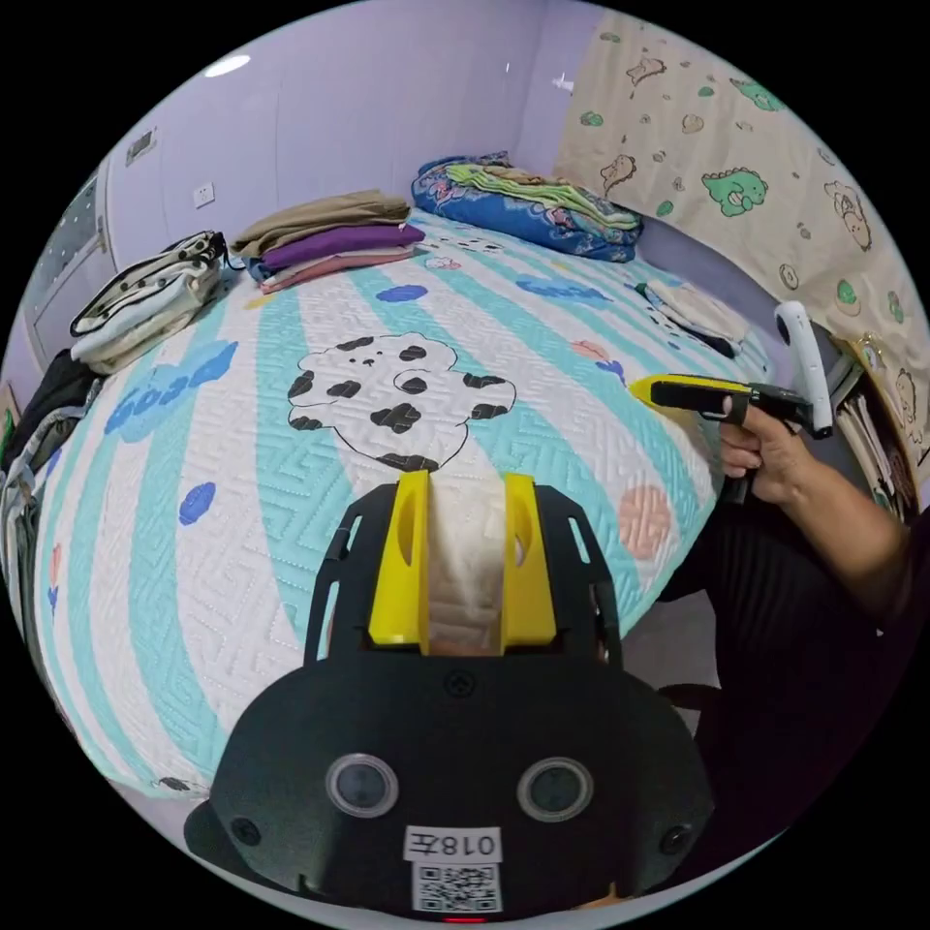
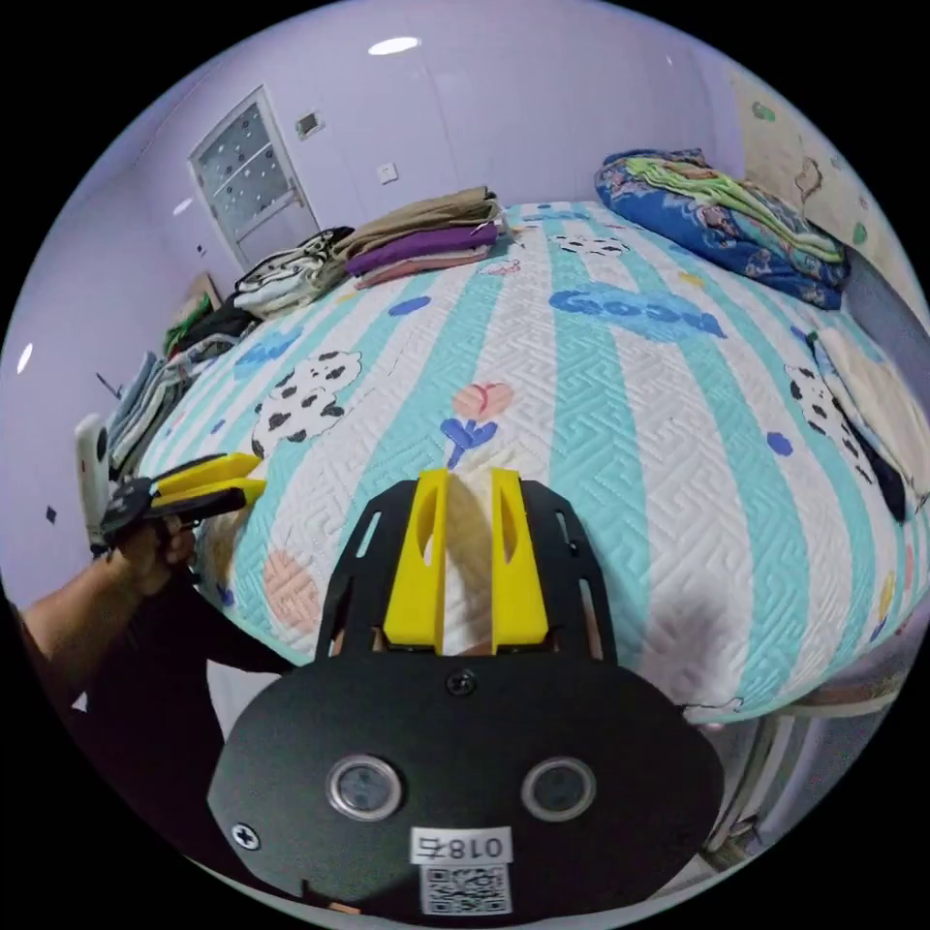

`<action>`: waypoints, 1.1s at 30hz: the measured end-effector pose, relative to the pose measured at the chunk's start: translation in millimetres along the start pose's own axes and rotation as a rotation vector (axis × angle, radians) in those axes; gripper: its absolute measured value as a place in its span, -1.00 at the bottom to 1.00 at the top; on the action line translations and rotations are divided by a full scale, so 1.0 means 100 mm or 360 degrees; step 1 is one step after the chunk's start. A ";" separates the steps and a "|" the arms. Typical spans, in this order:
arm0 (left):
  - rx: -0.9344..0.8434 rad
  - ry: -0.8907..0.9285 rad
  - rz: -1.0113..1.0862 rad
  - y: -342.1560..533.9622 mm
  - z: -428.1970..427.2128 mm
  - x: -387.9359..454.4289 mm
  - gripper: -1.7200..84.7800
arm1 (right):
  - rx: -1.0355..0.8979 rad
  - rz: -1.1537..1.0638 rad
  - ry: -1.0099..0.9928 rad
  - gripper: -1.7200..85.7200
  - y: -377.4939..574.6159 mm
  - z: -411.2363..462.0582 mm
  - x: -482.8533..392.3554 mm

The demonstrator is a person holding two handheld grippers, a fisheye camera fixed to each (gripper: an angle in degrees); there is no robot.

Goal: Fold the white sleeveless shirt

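The bedspread (image 1: 242,465) is quilted cloth, matt, its stitching raised in a rough maze pattern; the left gripper (image 1: 465,523) has smooth yellow plastic jaws on a matt black plastic body; the folded clothes (image 1: 329,237) are soft cloth; the curtain (image 1: 736,165) is printed cloth.

Bed and clothes stacks beyond your tongs

Ahead of your tongs you have the bed (image 1: 223,465) with its striped quilt and cow print (image 1: 387,397). At its far edge lie a folded stack (image 1: 329,242), a blue bundle (image 1: 523,203) and a spotted pile (image 1: 145,300); a dinosaur curtain (image 1: 756,174) hangs to the side.
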State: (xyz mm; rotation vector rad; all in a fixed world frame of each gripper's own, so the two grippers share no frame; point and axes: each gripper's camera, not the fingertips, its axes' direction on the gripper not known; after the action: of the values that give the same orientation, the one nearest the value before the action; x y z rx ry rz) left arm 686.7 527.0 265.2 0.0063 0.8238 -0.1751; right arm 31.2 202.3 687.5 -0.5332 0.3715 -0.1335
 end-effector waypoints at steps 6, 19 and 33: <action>0.0241 0.0372 -0.0241 0.19 -0.40 -0.35 -0.85 | 0.0624 0.0262 0.0571 -0.83 0.03 -0.94 0.78; 0.0415 0.0626 -0.0431 1.03 -1.78 -0.66 -0.76 | 0.0048 0.0826 0.1200 -0.72 -0.25 -1.08 4.14; 0.0521 0.0570 -0.0625 1.65 -2.30 -0.94 -0.81 | 0.0485 0.0211 0.0922 -0.98 -0.14 -1.68 2.84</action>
State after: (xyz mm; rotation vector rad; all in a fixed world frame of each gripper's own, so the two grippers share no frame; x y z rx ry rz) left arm 482.0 721.1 166.8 0.1890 1.1407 -0.6934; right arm 229.6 49.3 472.6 -0.1572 0.9328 -0.2126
